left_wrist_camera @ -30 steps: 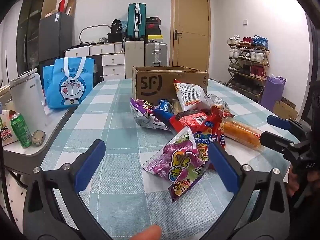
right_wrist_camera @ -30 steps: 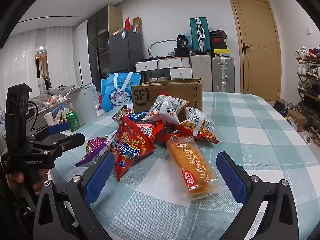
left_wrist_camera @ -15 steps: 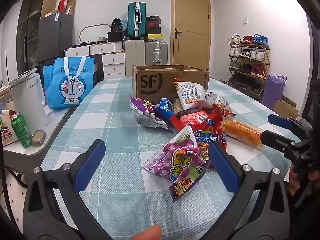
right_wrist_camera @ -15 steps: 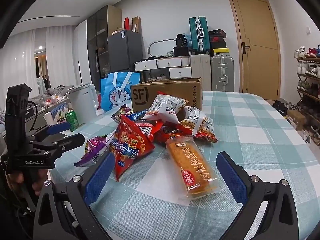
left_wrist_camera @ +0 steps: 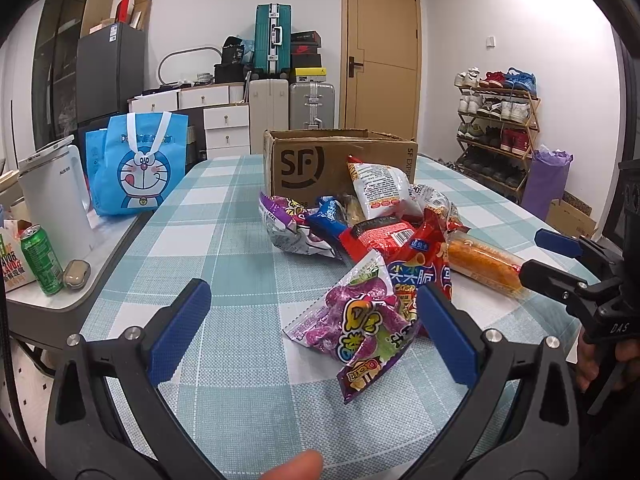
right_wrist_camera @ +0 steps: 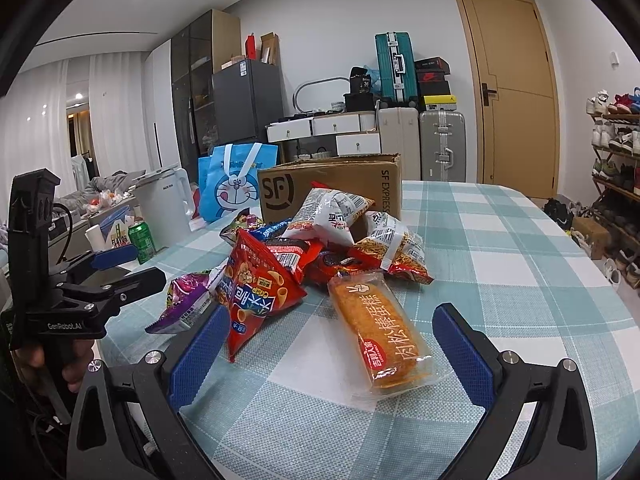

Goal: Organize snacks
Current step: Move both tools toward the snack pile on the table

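Bench (left_wrist_camera: 224,240): covered in a teal-and-white checked cloth; carries all items below

Cardboard box (left_wrist_camera: 316,160): brown, printed "SF", top open, standing at the far side of the snack heap; a white snack bag (left_wrist_camera: 380,192) leans against its front

Snack heap (right_wrist_camera: 304,256): loose packets piled just in front of the box, overlapping one another
- purple candy bag (left_wrist_camera: 360,328), nearest the left gripper, lying flat, its right edge beside the right blue pad
- red chip bag (right_wrist_camera: 260,292), tilted up against the heap, its lower corner touching the cloth
- orange cake bar in clear wrap (right_wrist_camera: 380,328), lying lengthwise at the near right edge of the heap, apart from the pads on either side
- noodle-snack packet (right_wrist_camera: 396,248), behind the cake bar
- purple-and-white packet (left_wrist_camera: 288,228) and small blue packet (left_wrist_camera: 330,216), on the left of the heap near the box

Left gripper (left_wrist_camera: 312,332): jaws spread wide, empty, low over the cloth, the purple candy bag between them

Right gripper (right_wrist_camera: 332,348): jaws spread wide, empty, the cake bar lying between them, untouched

Side table, left of bench: blue cartoon tote bag (left_wrist_camera: 140,168), white kettle (left_wrist_camera: 52,200), green can (left_wrist_camera: 40,260)
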Demonstrator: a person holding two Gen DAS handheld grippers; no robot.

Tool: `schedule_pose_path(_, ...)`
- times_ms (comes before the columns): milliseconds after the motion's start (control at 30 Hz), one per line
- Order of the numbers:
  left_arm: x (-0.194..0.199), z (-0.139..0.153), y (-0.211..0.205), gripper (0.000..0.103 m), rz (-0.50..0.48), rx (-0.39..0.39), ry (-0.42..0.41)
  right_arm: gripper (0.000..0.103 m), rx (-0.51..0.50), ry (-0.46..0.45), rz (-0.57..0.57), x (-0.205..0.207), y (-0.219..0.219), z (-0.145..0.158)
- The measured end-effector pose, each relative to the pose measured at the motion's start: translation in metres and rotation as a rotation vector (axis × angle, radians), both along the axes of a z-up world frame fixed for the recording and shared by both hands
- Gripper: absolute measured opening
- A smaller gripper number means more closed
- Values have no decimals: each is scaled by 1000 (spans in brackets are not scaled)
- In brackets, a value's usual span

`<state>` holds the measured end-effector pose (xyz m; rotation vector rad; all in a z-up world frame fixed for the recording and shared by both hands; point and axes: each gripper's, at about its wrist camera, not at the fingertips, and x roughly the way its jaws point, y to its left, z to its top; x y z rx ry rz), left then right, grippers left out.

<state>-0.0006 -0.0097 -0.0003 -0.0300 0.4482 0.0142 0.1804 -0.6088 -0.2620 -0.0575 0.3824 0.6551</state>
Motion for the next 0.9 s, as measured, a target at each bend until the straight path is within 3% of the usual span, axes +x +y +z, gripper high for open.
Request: schedule_pose_path(900, 2, -2, 0, 102, 0, -3, 2, 103, -6, 9, -6, 1, 0, -3)
